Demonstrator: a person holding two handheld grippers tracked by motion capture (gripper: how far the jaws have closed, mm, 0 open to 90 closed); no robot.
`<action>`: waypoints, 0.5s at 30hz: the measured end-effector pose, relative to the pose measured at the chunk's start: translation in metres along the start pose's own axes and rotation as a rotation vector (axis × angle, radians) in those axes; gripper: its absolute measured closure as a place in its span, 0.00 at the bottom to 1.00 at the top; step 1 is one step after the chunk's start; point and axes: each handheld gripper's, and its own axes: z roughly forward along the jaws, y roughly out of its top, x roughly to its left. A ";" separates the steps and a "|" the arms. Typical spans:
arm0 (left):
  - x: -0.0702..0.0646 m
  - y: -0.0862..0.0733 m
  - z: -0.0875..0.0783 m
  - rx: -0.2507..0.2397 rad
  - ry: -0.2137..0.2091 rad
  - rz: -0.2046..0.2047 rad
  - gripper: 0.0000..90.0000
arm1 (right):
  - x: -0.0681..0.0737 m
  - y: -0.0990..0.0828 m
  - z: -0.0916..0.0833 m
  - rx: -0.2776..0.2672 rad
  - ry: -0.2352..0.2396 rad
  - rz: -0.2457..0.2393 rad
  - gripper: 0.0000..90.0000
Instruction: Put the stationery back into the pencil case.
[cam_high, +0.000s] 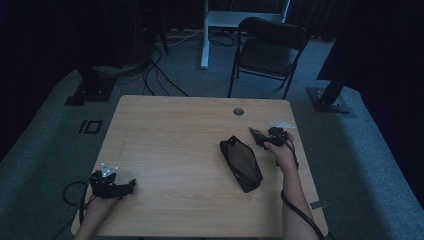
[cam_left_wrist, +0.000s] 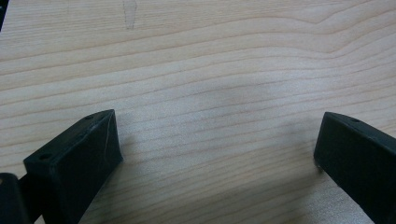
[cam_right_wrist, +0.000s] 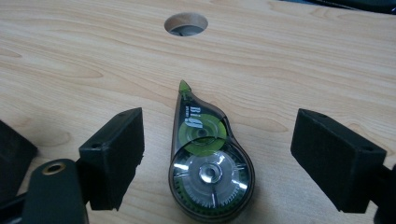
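I have the right tool (cam_right_wrist: 217, 154) hanging over a correction tape dispenser (cam_right_wrist: 208, 163) on the right side of the counter (cam_high: 175, 150), jaws spread wide on either side of it and not touching it. The dispenser lies flat, its green tip pointing toward the cable hole (cam_right_wrist: 186, 23) at the far edge. To take it well, I judge I should come straight down, keep the round body centred between the jaws, and close across its flat sides rather than near the narrow tip, where it could squirt out. The left tool (cam_left_wrist: 215, 154) rests near the left front corner, jaws apart over bare wood. A black pouch (cam_high: 241, 163) lies just left of the right tool. The counter is pale wood grain; beyond it the dim room holds a folding chair (cam_high: 270, 50) on grey carpet.
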 end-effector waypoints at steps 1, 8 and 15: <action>0.000 0.000 0.000 0.000 0.000 0.000 0.01 | 0.000 0.000 0.001 0.005 -0.002 -0.001 0.19; 0.000 0.000 0.000 0.000 0.000 0.000 0.01 | 0.002 -0.001 0.013 0.034 -0.001 -0.017 0.19; 0.000 0.000 0.000 0.000 0.000 0.000 0.01 | 0.003 -0.002 0.023 0.063 -0.005 -0.033 0.26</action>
